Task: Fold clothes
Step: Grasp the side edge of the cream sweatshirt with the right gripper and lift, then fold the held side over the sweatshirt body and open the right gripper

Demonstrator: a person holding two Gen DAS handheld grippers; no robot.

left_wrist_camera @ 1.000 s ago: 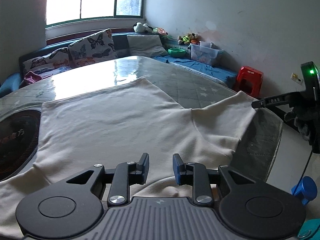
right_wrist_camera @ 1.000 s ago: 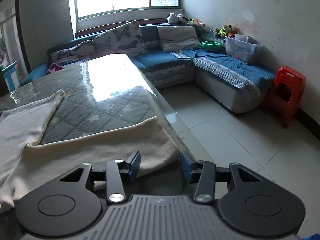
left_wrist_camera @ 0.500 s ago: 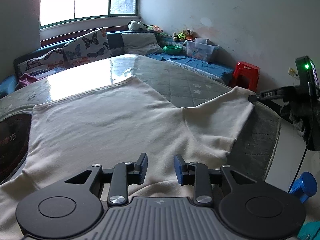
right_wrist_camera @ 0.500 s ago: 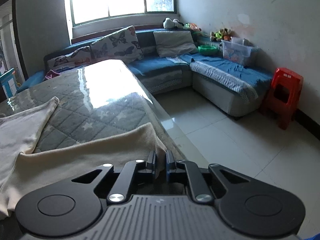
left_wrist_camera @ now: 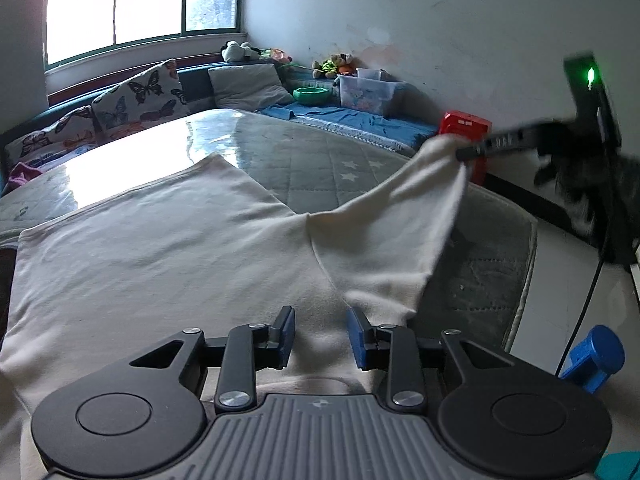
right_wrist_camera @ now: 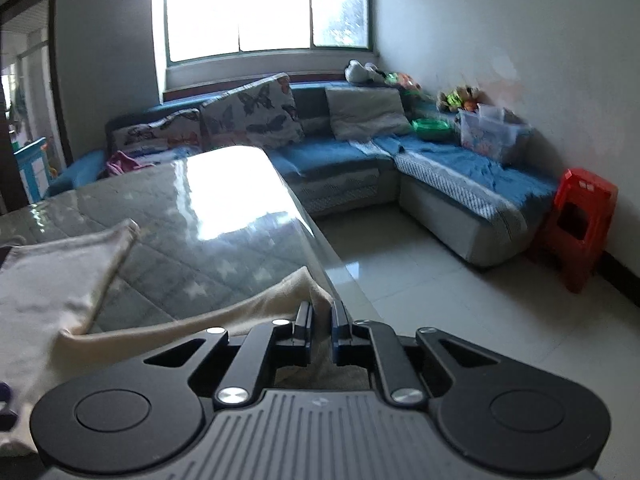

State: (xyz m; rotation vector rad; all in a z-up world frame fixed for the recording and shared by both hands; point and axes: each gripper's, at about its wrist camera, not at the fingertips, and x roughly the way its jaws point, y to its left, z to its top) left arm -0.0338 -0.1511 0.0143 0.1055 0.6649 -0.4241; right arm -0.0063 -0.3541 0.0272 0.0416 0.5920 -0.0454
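Observation:
A cream shirt (left_wrist_camera: 168, 248) lies spread on the quilted grey table (left_wrist_camera: 320, 160). Its right sleeve (left_wrist_camera: 400, 232) is lifted off the table, pinched at the cuff by my right gripper (left_wrist_camera: 466, 156), seen blurred at the right of the left wrist view. In the right wrist view the same gripper (right_wrist_camera: 320, 316) is shut on the sleeve cuff (right_wrist_camera: 304, 284). My left gripper (left_wrist_camera: 320, 332) hovers low over the shirt's near edge, open, with cloth below its fingers but nothing pinched.
A blue corner sofa (right_wrist_camera: 360, 156) with butterfly cushions (right_wrist_camera: 248, 116) runs along the far wall. A red plastic stool (right_wrist_camera: 576, 224) stands on the tiled floor at the right. A clear storage box (left_wrist_camera: 368, 92) and a green bowl (left_wrist_camera: 312, 96) sit on the sofa.
My right gripper shut on the sleeve cuff and raised it off the table. The left gripper slid a little along the shirt's near edge, still open.

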